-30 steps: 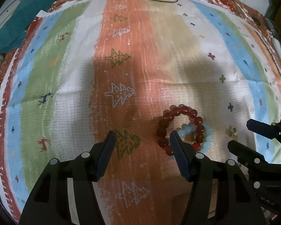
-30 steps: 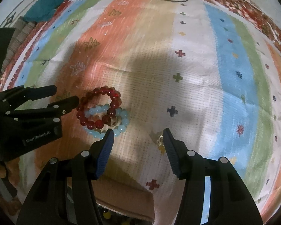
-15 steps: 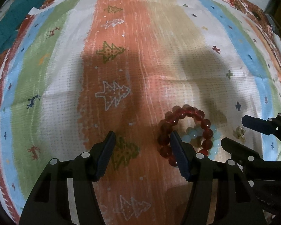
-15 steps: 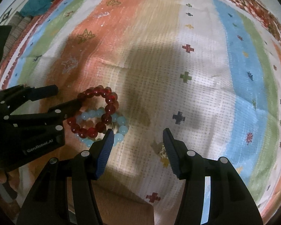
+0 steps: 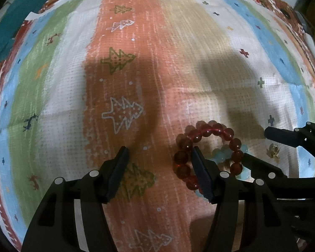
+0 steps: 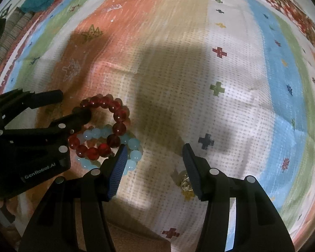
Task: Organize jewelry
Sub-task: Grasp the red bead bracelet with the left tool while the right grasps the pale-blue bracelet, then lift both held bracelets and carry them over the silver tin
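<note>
Left wrist view first: the left gripper [image 5: 159, 154] hangs low over the striped cloth [image 5: 73, 84] with its jaws spread wide and nothing between them, and the red bead bracelet [image 5: 208, 145] lies right at its right-hand finger, the finger's tip cutting across the ring's near-left arc. Under the red ring, on its right and near side, peeks a pale blue bead bracelet [image 5: 220, 153], the two overlapping. Further right of the red ring, a small gold piece [image 5: 273, 150] sits apart on the cloth, flanked by the other tool's fingers. Right wrist view: the right gripper [image 6: 155, 153] is also spread apart and empty; the red bead bracelet [image 6: 107, 126] lies to the left of its left finger, stacked over the pale blue bead bracelet [image 6: 128, 147], whose beads touch that fingertip. The gold piece [image 6: 184, 181] rests just inside the right finger; it looks like a ring or earring, though it is too small and dim to say. The left gripper [image 6: 73, 107] reaches in from the left, one finger over the red ring. I'd judge these beads hard, glossy and light, strung loosely so the loop flops; pinching across one strand of beads should hold better than squeezing the whole ring, and lifting red alone may drag the blue.
</note>
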`<state>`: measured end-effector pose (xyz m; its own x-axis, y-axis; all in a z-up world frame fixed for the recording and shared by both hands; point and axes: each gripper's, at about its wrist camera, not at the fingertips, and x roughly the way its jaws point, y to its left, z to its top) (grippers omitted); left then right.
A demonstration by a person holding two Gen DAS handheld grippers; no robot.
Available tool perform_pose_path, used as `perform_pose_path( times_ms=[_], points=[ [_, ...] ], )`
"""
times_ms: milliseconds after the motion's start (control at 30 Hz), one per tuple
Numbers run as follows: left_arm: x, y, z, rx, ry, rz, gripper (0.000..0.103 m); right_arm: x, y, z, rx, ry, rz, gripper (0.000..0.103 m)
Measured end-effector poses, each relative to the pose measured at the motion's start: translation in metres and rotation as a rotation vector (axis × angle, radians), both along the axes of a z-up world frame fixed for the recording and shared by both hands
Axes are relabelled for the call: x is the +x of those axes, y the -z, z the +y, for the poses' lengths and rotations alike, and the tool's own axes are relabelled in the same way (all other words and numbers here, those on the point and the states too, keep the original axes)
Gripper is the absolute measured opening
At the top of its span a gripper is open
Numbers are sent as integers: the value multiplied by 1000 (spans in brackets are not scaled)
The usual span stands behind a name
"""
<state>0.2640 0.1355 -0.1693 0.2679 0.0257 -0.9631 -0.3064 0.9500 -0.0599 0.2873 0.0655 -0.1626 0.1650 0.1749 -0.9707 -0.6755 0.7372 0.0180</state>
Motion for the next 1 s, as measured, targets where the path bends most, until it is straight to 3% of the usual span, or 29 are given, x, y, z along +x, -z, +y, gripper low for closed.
perform_pose_path(
  times_ms=[200,267,367,500,667,1000],
  points=[
    [3,4,3,9,-2,4,58,-4,3,3,-19,-31,-26,53],
    [5,5,2,15,-12,6,53,-6,5,6,-26,-39,-36,45],
    [2,5,9,14,-37,10,41,-11,8,6,-38,-41,-50,31],
    [1,4,14,24,-63,11,16,-13,10,6,-32,-45,-52,14],
    [-1,1,16,32,-67,7,14,-14,4,-3,-4,-39,-56,12],
    [-14,-30,0,33,-66,-56,13,-27,-42,-19,107,-42,-77,12]
  ],
)
